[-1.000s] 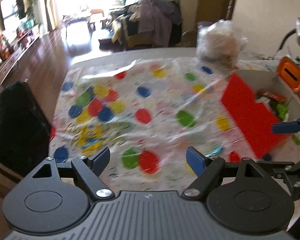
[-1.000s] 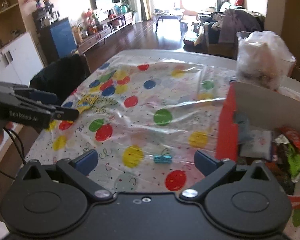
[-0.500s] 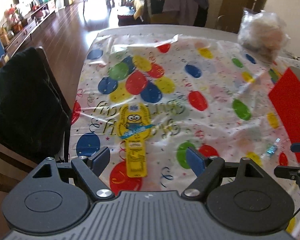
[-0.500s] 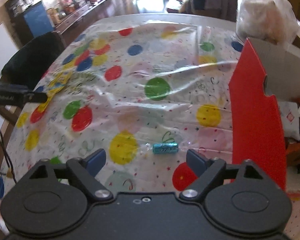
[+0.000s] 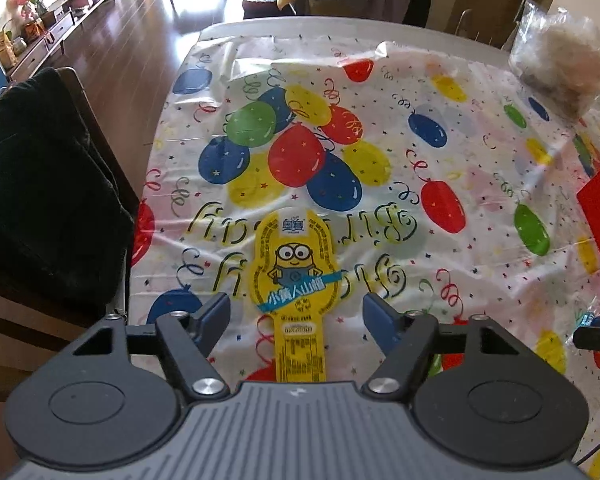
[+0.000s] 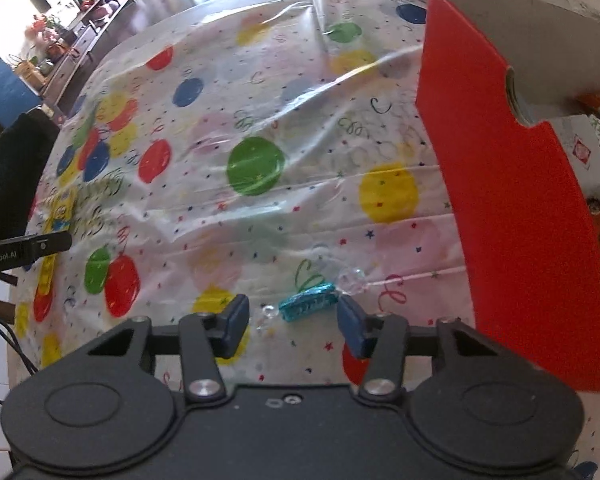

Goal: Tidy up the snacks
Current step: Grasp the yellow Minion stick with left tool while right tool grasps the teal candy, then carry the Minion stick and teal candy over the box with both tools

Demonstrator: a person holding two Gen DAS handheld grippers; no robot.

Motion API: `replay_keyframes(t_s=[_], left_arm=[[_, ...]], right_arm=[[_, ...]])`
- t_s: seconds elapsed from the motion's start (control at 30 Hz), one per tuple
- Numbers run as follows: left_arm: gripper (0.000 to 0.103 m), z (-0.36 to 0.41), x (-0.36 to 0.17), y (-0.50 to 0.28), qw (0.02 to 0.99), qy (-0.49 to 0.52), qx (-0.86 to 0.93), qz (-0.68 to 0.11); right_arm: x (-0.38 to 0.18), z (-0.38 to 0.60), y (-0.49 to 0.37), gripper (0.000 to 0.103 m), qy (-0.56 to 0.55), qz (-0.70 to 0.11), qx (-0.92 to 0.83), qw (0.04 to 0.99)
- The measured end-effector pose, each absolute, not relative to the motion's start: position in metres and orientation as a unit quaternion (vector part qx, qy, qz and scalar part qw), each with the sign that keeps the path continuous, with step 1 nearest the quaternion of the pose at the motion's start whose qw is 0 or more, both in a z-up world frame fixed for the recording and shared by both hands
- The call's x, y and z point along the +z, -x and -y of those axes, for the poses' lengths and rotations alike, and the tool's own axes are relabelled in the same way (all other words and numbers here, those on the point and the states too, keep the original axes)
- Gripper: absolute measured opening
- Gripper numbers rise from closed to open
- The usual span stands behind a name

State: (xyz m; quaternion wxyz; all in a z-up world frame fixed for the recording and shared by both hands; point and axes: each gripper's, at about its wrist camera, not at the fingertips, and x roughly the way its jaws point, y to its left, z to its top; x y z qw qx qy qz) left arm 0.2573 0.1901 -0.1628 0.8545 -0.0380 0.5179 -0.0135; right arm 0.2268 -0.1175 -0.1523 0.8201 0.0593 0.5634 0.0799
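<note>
**2 tongs closing over 2 snacks on a party tablecloth**

A surface [image 5: 260, 36] covered by a balloon-print plastic cloth [image 5: 440, 160] is seen from 2 wrist cameras. The left tongs [image 5: 296, 310] are angled down over a flat yellow Minions snack packet [image 5: 294, 276], which lies on the cloth with its narrow tail between the blue pads; the jaws are closing, but the pads are not yet pressed on it. The right tongs [image 6: 292, 314] are lowered over a small teal foil-wrapped candy [image 6: 308, 302] with clear twisted ends, lying just beside a red cardboard box [image 6: 512, 208] in which other snacks are already gathered. These jaws are closing too, with the candy between them; the right pad looks close to it, yet contact cannot be confirmed.

Several slips are judged likely. The flat packet could be missed if the pads close above it, or the loose, wrinkled cloth could be pinched and dragged with it. The small, slick candy could be squeezed sideways out of the pads, or only its twisted end caught and then dropped short of the box.
</note>
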Motion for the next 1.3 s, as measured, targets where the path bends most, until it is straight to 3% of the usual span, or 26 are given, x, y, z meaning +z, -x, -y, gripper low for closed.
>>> replay_keyframes(t_s=[0.23,0.47,0.97,1.3], left_arm=[[0.064,-0.187,-0.166,-0.27,0.856,0.031,-0.003,-0.516],[0.053,-0.18,-0.167,-0.273,0.861,0.007,-0.001,-0.509],[0.052,-0.186,-0.161,-0.255,0.86,0.04,0.007,-0.508],[0.052,-0.169,-0.13,-0.22,0.869,0.049,-0.007,-0.492]], right_arm=[[-0.153,0.108,-0.233,0.031,-0.024,-0.558,0.073,0.826],[-0.152,0.094,-0.232,0.03,0.035,-0.541,0.082,0.836],[-0.132,0.092,-0.209,0.029,0.068,-0.498,0.114,0.857],[-0.095,0.109,-0.179,0.029,0.07,-0.463,0.147,0.871]])
